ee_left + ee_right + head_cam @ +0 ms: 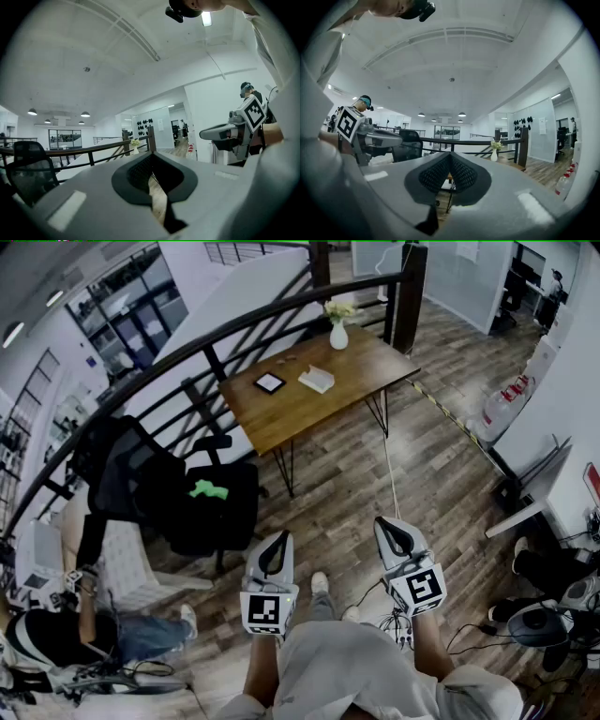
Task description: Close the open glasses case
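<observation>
Wood-topped counter (309, 418): stands across the plank floor by the dark railing, well apart from both grippers. Carries a white vase (338, 334) with flowers, a dark flat square item (269, 382) and a pale boxy item.

Glasses case (317, 379): taken to be that pale boxy item, near the counter's middle, just beside the dark square. Too small to confirm, or to tell how the lid sits.

Left gripper (280, 536): held low before the body, jaws together at the tips, nothing between; only floor visible through the slit behind the pads.

Right gripper (385, 525): level with the left, jaws likewise meeting at the tips, empty.

Black chair (192, 507): left of the direct line to the counter, with a green object on the seat.

Step in hand: approach only; no contact with the case.

Next move calls for: walking up to the counter, settling which item is the case and where its hinge lies, then steadying the base with one gripper and pressing the lid down with the other.
</observation>
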Demonstrator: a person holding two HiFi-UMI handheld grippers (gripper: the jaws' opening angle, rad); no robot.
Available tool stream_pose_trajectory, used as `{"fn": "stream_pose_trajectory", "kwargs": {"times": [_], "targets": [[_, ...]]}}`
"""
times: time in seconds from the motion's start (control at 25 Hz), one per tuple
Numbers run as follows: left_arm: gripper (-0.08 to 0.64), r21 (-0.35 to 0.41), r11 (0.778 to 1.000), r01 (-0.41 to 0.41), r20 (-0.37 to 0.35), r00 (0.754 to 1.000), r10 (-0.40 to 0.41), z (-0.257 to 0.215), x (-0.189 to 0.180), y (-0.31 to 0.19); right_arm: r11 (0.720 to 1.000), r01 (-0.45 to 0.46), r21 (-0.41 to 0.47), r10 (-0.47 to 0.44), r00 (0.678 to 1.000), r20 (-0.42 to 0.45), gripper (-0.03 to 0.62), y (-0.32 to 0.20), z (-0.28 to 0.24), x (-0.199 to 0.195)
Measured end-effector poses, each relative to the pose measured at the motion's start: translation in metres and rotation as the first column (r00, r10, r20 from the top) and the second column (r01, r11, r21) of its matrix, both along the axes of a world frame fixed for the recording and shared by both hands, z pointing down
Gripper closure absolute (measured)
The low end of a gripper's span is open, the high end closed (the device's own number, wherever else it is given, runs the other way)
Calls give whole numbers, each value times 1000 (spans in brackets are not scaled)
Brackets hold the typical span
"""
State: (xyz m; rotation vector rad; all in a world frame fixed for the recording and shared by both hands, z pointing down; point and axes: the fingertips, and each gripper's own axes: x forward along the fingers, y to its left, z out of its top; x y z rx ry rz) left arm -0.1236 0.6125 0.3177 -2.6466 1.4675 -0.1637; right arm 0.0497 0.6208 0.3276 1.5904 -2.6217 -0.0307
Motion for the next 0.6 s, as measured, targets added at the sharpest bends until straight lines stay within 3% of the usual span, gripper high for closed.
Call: {"fn": "stream_pose_trajectory", "kwargs": {"times": [0.24,0.36,0.6], "targets": [[540,12,1000,-11,14,1000,11,7,-6,-29,1000,5,-5,-5,1000,-12,589,-31,8,-13],[540,41,999,-30,-15,999,31,-6,-2,-53,1000,9,7,-9,1000,-19,589,-54,6,-20],[540,35,998,-46,-6,999,46,-1,-8,-111,1000,-10,-4,10,1000,-25,589,-108,10,-30]]}}
